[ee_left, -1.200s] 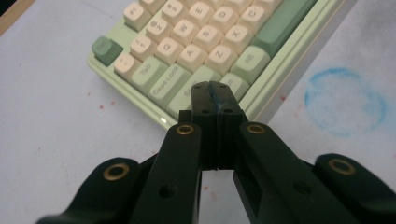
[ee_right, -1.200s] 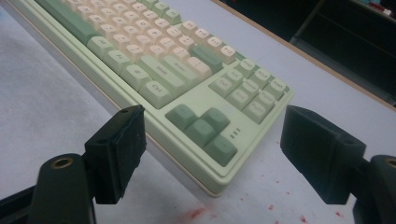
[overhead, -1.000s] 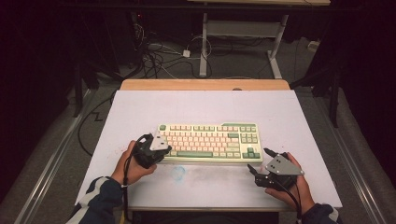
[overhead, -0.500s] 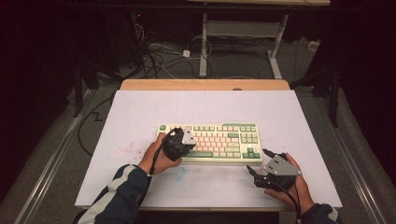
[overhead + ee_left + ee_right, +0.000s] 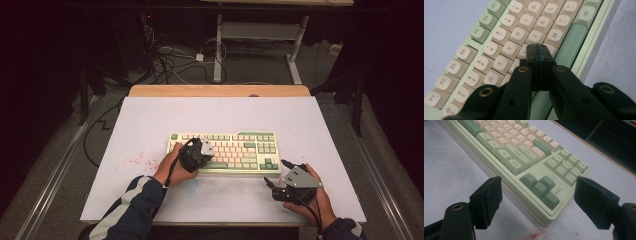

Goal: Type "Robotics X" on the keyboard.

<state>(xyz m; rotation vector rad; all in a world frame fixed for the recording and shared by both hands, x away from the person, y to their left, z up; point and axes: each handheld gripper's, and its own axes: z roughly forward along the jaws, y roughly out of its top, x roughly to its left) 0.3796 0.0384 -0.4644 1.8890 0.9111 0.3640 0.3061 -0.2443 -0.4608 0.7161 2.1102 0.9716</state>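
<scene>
Right now the keyboard (image 5: pixel 223 152) lies flat near the middle of the white table (image 5: pixel 150 120), its long side running from 9 o'clock to 3 o'clock in the high view. It is pale green with cream letter keys and darker green keys at the edges.

The left gripper (image 5: pixel 196 154) hangs over the left half of the keyboard, held in the person's left hand (image 5: pixel 174 169), which comes in from about 7 o'clock. In the left gripper view its two black jaws are pressed together with nothing between them, and the joined tips (image 5: pixel 539 55) sit over the letter rows, just beside the H, J and M keys and close to the long green space bar (image 5: pixel 569 42) at 2 o'clock from them. Whether the tips touch a key I cannot tell.

The right gripper (image 5: pixel 278 176) rests off the keyboard, just beyond its near right corner at about 4 o'clock from the middle of the keyboard, held in the right hand (image 5: pixel 315 197). Its jaws stand wide apart and empty; in the right gripper view the arrow keys (image 5: pixel 541 188) and that corner of the keyboard show between them. Small red specks (image 5: pixel 137 160) mark the table at 9 o'clock from the left hand.
</scene>
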